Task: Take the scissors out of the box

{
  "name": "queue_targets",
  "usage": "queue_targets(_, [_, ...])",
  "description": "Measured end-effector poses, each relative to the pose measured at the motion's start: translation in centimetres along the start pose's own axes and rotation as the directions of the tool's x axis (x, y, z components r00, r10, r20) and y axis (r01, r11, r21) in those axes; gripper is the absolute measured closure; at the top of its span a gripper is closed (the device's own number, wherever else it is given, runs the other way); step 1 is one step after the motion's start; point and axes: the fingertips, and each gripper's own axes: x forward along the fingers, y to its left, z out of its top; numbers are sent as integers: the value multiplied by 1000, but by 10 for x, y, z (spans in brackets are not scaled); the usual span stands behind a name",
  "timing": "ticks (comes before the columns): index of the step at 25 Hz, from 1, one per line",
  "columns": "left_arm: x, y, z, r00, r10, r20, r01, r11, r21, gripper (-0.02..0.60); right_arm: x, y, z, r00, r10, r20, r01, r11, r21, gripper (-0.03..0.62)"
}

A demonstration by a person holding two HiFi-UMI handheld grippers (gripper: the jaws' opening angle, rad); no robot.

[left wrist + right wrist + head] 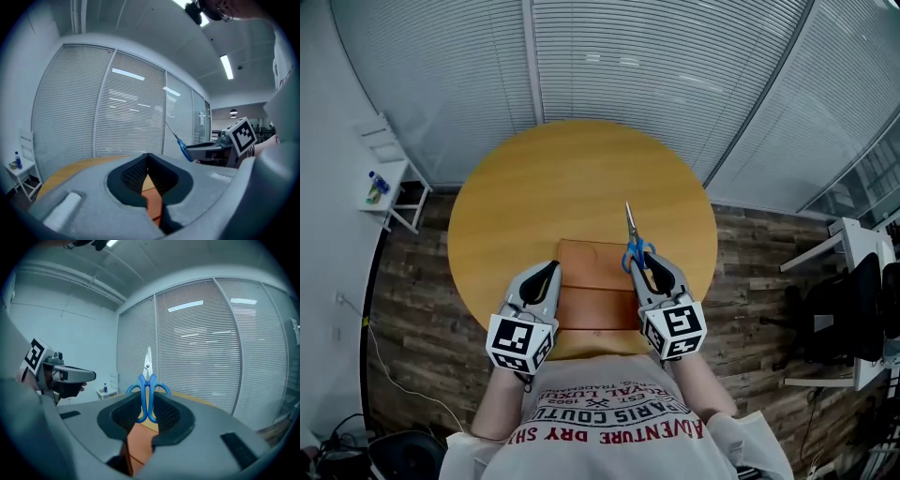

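Scissors [631, 236]: glossy blue plastic handles, bright metal blades. Box [592, 281]: matt reddish wood. Table [534, 197]: smooth pale wood (slight sheen).

My head camera looks steeply down from above onto the round table [534, 187]. The cameras on the left gripper [549, 269] and right gripper [649, 261] sit close behind their jaws, facing nearly level toward the blinds [675, 66], shared by all views.

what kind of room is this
Probably an office meeting room. Slatted blinds cover the glass partition walls behind a round wooden table, and a dark office chair sits by a white desk off to one side.
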Motion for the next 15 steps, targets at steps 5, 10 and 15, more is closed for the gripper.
queue_targets(5, [0, 0, -2, 1000, -1, -5, 1, 1000, -5, 574, 0, 1, 0, 1000, -8, 7, 8, 1000, -3, 507])
queue_targets(10, [-3, -1, -7, 1000, 11, -17, -11, 1000, 7, 574, -5, 4, 3, 1000, -11, 26, 12, 999, -42, 507])
queue_targets(15, [-4, -1, -10, 1000, 13, -23, -13, 1000, 16, 574, -3, 5, 3, 999, -21, 30, 22, 999, -34, 507])
